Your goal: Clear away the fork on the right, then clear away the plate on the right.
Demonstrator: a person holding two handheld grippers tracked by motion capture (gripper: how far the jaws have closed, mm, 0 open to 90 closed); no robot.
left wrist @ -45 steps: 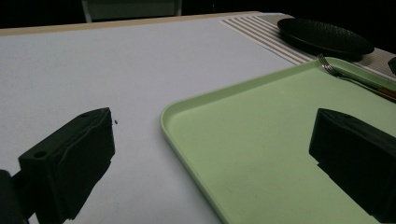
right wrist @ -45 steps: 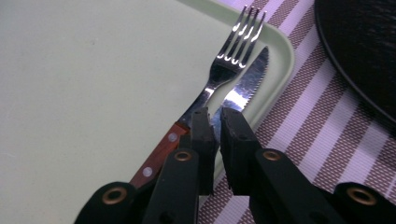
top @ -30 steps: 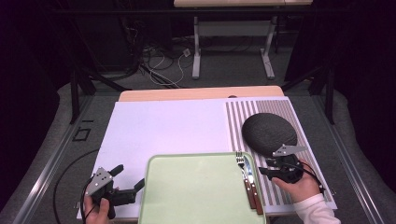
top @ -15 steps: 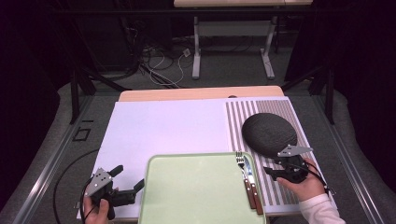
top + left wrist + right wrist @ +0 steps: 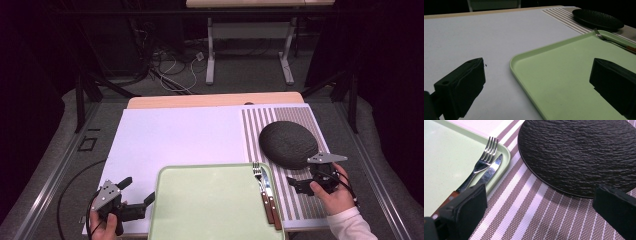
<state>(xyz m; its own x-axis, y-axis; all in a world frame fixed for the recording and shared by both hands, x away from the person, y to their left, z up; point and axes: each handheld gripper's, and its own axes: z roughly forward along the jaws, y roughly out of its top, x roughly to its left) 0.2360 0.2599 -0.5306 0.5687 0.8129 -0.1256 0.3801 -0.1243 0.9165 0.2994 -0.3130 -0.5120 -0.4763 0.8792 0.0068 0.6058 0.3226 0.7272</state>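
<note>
At lower right of the high view, the right tongs (image 5: pixel 300 184) have just sprung open, empty, beside the black plate (image 5: pixel 289 143): stiff, heavy, breakable, best pinched at its rim. Left tongs (image 5: pixel 136 194) gape empty.

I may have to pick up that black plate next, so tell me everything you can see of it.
The black plate is round and shallow, with a rough, rippled, slate-like matte surface and a low rim. It lies flat and empty on the brown-and-white striped placemat, just beyond the far right corner of the green tray and apart from it. Nothing touches it. The right gripper sits just short of its near edge, jaws wide open, with nothing between them.
</note>
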